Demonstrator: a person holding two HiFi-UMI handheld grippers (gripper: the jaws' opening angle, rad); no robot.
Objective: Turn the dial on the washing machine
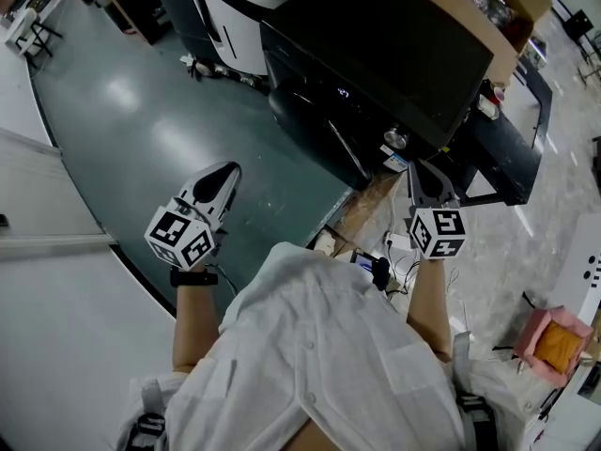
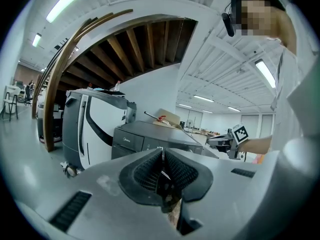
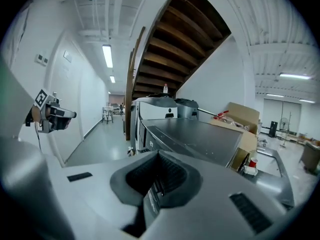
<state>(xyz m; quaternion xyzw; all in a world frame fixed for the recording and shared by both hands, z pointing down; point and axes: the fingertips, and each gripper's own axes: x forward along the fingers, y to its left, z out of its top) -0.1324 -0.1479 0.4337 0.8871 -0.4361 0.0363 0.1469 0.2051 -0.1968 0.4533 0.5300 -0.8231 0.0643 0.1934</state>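
Both the left tool (image 1: 225, 171) and right tool (image 1: 419, 171) are pale grey, each with a cube (image 1: 178, 236) of black-and-white square markers. Ahead of the right tool the washing machine (image 1: 376, 54) is near-black, a tan cardboard box (image 1: 474, 22) beyond it; below the left tool, glossy teal floor (image 1: 131, 130).

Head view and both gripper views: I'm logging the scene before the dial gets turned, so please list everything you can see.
washing machine: one, dark grey, in front of the person
dial: one, silver, on the machine's near front edge; probably the dial
cardboard box: one, brown, behind the machine
appliance: one, white and black, beside the machine
red cup: one, red, low at the machine's right
pink container: one, pink with orange inside, on the floor at right
staircase: one, brown wood, overhead
floor: grey-green
left claw: grey, shut, empty, over the floor
right claw: grey, shut, empty, near the dial, apart from it
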